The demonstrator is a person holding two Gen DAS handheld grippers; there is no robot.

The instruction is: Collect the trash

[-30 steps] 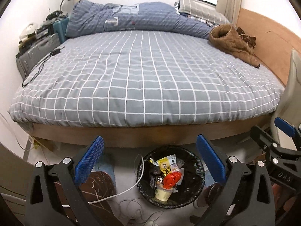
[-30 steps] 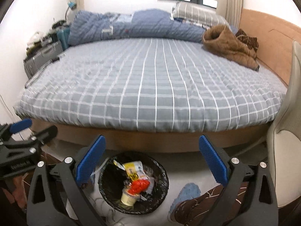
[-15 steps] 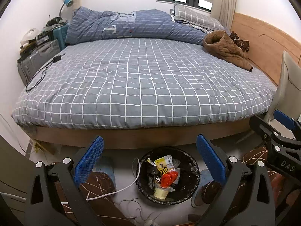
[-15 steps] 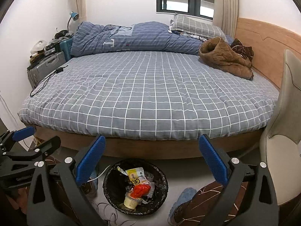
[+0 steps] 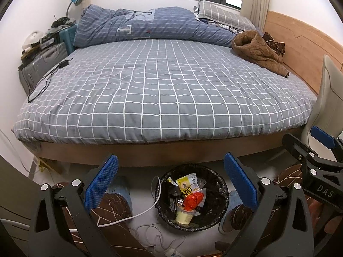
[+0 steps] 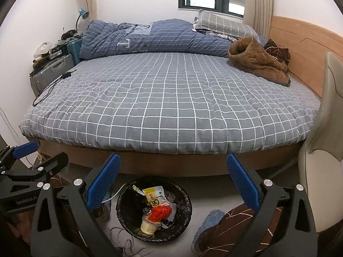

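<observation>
Trash bin point(image 5: 191, 197), left wrist view: a round black-lined bin on the floor just in front of the bed's near edge, below and between the spread blue pads of the left gripper point(image 5: 171, 184), which is released and holds nothing. Inside the bin lie a yellow wrapper point(image 5: 187, 185), a red crumpled bag point(image 5: 193, 200) and a pale yellow cup point(image 5: 183, 216). A white cable point(image 5: 137, 215) runs across the floor to the bin's left rim. The bed point(image 5: 163, 90), covered by a grey checked sheet, carries a blue quilt point(image 5: 150, 26) along its far edge and a brown jacket point(image 5: 257, 51) at its far right corner. The right gripper point(image 5: 308, 147) enters at the right edge.

Right wrist view: the bin point(image 6: 154, 207) sits on the floor at the bed's near edge, below the left pad of the right gripper point(image 6: 172, 184), whose jaws are released and empty. A pale chair point(image 6: 323, 150) stands at the right. A slippered foot point(image 6: 211, 220) rests right of the bin. The left gripper point(image 6: 27, 160) shows at the left edge.
</observation>
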